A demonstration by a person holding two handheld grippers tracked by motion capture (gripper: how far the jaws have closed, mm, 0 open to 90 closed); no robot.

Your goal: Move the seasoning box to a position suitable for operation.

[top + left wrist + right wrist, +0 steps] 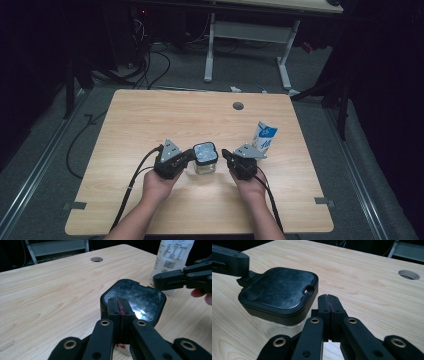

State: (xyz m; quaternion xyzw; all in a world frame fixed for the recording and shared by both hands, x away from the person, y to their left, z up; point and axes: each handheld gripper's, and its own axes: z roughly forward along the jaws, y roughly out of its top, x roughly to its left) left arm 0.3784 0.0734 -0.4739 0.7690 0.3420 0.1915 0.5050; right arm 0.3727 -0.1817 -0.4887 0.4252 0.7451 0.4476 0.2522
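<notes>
Your far and left stretches of the surface (150, 115) lie open. The lidded container (205, 156) sits between your tongs, and the milk carton (264, 137) stands upright just beyond your right hand (249, 186), blocking the far right.

Dark room, light wooden table (150, 115) with round cable hole (238, 106); grey carpet floor (45, 150), black cables (150, 65); white desk frame (250, 45) behind

Upright clear jar (205, 159), black lid on
</notes>
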